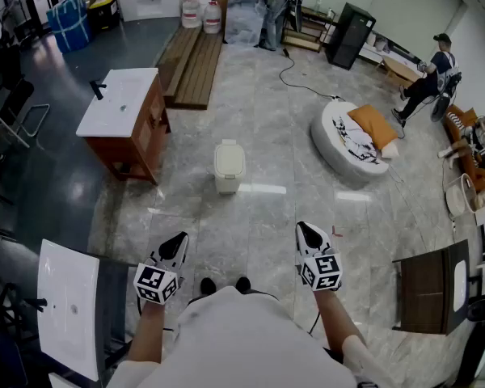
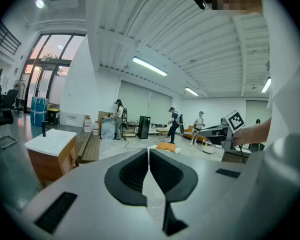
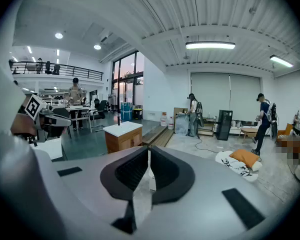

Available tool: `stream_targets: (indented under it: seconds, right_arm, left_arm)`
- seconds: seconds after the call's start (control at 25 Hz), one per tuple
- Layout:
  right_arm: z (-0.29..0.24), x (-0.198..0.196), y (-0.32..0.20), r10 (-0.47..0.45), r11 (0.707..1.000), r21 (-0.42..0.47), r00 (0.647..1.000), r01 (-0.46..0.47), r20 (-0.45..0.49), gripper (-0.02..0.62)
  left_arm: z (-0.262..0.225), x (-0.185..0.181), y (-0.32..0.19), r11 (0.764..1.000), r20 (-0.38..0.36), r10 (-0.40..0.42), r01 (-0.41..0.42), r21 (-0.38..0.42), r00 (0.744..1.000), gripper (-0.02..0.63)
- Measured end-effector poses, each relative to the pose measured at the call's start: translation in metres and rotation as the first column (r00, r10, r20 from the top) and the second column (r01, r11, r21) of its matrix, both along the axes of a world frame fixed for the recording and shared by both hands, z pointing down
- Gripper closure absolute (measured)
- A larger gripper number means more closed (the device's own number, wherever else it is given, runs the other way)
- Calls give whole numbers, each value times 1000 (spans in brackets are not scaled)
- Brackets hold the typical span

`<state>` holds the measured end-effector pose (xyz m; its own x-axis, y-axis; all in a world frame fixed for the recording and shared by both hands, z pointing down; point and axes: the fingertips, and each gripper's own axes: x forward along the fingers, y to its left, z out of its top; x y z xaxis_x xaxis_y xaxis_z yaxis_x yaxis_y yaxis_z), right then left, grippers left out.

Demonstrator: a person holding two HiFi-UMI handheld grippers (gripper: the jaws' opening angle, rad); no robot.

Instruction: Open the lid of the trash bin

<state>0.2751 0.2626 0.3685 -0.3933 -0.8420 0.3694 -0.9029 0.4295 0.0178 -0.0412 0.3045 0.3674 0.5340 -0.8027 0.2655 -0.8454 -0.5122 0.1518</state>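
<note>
The trash bin (image 1: 229,166) is a small cream bin standing on the grey marble floor, straight ahead of me, with its lid down. My left gripper (image 1: 178,242) and right gripper (image 1: 308,232) are held close to my body, well short of the bin, one on each side of it. In the left gripper view the left gripper (image 2: 149,152) has its dark jaws closed tip to tip with nothing between them. The right gripper (image 3: 149,152) looks the same in its own view, shut and holding nothing.
A wooden cabinet with a white sink top (image 1: 122,106) stands left of the bin. A round white cushion bed with an orange pillow (image 1: 352,137) lies to the right. A white sink top (image 1: 68,305) is at my near left, a dark cabinet (image 1: 431,288) at my near right. People stand at the back and far right.
</note>
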Motion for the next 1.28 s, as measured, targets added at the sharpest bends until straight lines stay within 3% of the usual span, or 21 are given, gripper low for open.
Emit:
stream_targets:
  seconds: [0.6, 1.28]
  right_arm:
    - [-4, -6, -12, 11, 1000, 5, 1000, -11, 10, 555]
    - [-2, -47, -3, 45, 999, 8, 999, -45, -22, 555]
  left_arm:
    - [-1, -4, -13, 1000, -8, 12, -12, 10, 1000, 583]
    - [11, -44, -16, 998, -24, 64, -64, 0, 998, 583]
